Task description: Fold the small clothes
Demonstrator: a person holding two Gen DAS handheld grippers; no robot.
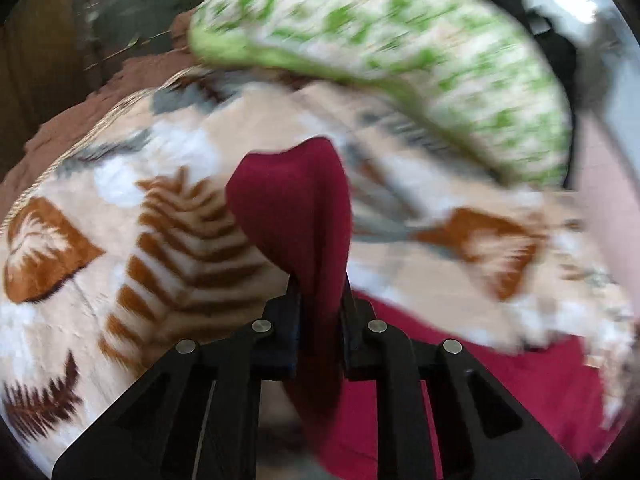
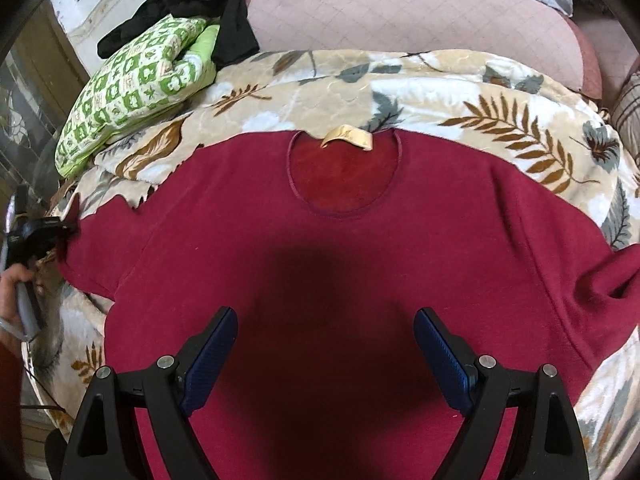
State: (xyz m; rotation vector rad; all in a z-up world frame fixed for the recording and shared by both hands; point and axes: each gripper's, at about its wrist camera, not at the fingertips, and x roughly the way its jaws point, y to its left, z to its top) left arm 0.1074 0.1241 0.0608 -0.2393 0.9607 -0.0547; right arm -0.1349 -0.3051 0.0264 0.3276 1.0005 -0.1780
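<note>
Red shirt [image 2: 340, 264] flat on leaf blanket [image 2: 480, 92]; left gripper [image 1: 318, 292] jaws clamped on sleeve, right gripper [image 2: 326, 356] jaws apart.

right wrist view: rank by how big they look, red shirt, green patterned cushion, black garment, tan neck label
1. red shirt, by far the largest
2. green patterned cushion
3. black garment, looks somewhat smaller than the cushion, but it is crumpled and partly behind it, so this order is unsure
4. tan neck label, smallest

My maroon shirt [image 2: 340, 264], tan neck label [image 2: 347, 137]; beige blanket [image 2: 460, 92] with brown-grey leaves; green-white checked pillow [image 2: 132, 92]; black cloth [image 2: 200, 4].
</note>
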